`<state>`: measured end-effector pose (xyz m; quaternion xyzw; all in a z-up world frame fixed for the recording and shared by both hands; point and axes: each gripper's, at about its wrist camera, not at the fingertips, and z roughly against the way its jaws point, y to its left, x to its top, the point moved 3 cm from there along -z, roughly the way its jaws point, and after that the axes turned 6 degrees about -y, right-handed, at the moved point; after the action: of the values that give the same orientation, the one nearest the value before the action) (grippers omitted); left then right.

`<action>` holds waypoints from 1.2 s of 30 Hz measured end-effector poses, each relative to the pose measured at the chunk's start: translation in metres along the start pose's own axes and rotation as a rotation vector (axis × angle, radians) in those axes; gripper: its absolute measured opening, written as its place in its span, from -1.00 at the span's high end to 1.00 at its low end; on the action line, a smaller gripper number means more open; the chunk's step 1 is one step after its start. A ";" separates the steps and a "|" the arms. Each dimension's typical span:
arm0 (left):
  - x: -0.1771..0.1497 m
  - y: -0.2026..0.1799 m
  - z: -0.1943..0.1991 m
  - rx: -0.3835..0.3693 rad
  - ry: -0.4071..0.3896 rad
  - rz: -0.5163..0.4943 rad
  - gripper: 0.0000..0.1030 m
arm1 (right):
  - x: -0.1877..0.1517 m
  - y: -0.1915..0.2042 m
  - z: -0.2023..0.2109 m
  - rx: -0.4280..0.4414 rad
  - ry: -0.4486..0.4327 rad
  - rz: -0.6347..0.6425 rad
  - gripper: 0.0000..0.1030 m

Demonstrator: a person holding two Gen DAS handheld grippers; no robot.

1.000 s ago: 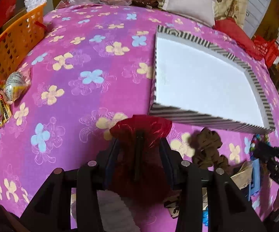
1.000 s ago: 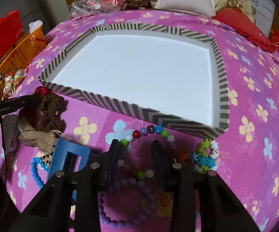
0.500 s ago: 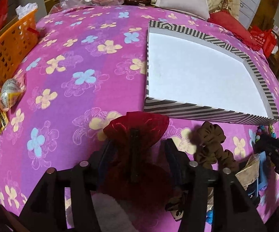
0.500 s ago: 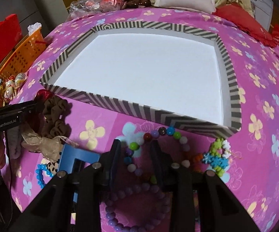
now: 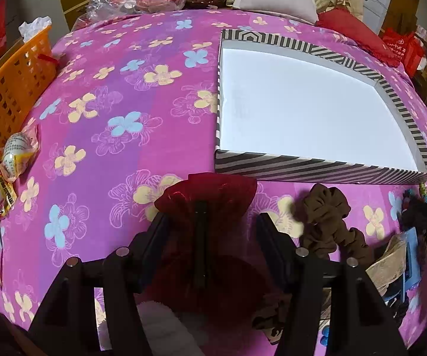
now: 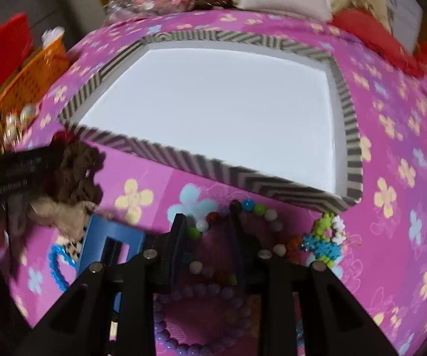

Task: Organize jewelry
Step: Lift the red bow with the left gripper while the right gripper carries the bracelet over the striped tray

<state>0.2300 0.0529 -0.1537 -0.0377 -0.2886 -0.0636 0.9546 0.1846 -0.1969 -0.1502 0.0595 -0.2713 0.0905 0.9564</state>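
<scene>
A striped box (image 5: pixel 317 169) with a white floor lies open on the pink flowered cloth; it also shows in the right wrist view (image 6: pixel 243 175). My left gripper (image 5: pixel 210 222) stands open around a dark red pouch (image 5: pixel 207 195) just in front of the box. A brown scrunchie (image 5: pixel 329 216) lies to its right. My right gripper (image 6: pixel 209 225) is shut on a multicoloured bead bracelet (image 6: pixel 254 207) near the box's front edge. A purple bead bracelet (image 6: pixel 201 296) lies under it. A green, white and blue bead piece (image 6: pixel 326 237) lies to the right.
An orange basket (image 5: pixel 9 89) stands at the left edge with wrapped sweets (image 5: pixel 3 163) beside it. A blue frame (image 6: pixel 109 237), a beige ribbon (image 6: pixel 62 210) and a blue bead string (image 6: pixel 56 264) lie left of my right gripper. Cushions and bags crowd the far end.
My left gripper's fingers have spread apart around the red pouch. My right gripper has closed on the multicoloured bracelet and moved closer to the box.
</scene>
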 end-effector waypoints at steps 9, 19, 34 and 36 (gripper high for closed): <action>-0.002 0.000 0.001 -0.008 0.026 -0.019 0.06 | -0.009 -0.008 0.007 0.026 -0.023 0.003 0.83; -0.003 0.003 0.010 -0.116 0.006 0.013 1.00 | -0.012 -0.017 0.025 0.152 -0.068 -0.057 0.83; 0.027 0.000 0.066 -0.133 -0.101 0.012 1.00 | 0.016 -0.026 0.075 0.242 -0.165 -0.114 0.83; 0.034 0.000 0.072 -0.136 -0.112 0.018 1.00 | 0.021 -0.025 0.082 0.245 -0.182 -0.112 0.83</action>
<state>0.2182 0.0573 -0.0750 -0.1083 -0.3360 -0.0720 0.9328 0.1659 -0.2319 -0.0718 0.1988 -0.3399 0.0636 0.9170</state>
